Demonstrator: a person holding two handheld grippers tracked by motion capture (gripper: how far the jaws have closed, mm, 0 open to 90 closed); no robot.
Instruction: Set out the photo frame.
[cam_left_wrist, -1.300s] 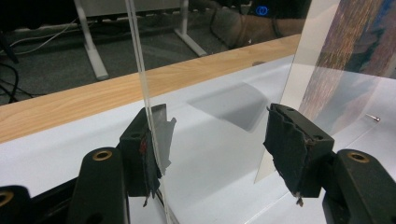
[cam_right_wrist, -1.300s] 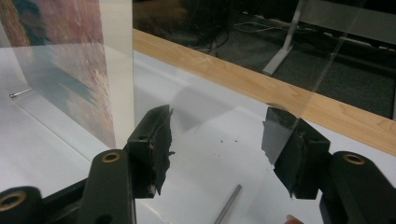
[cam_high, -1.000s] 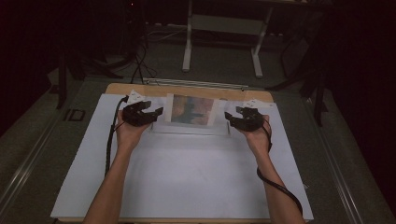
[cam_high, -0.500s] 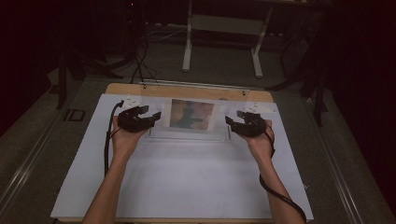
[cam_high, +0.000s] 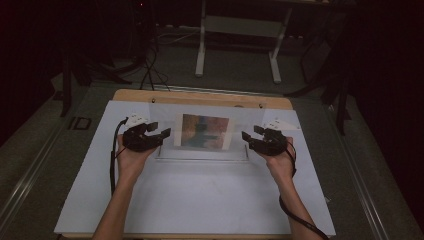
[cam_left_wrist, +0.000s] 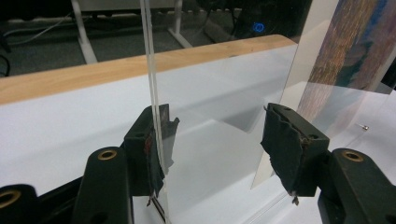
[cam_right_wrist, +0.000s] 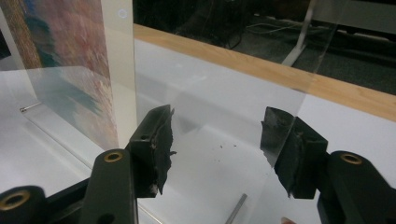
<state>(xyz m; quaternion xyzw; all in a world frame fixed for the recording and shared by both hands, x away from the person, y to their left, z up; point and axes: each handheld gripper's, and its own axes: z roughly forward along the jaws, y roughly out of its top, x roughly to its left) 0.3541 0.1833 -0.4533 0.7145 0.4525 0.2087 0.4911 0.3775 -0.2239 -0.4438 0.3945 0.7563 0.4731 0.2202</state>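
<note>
Frame: clear plastic picture frame (cam_high: 202, 135) with a colourful print (cam_high: 204, 131) is stood upright, far-centre on the white table (cam_high: 200, 195).
Left gripper (cam_high: 159, 133): jaws spread wide, nothing clamped; frame's left edge sits between them.
Right gripper (cam_high: 248, 136): jaws spread wide, nothing clamped; frame's right edge is straddled.
</note>
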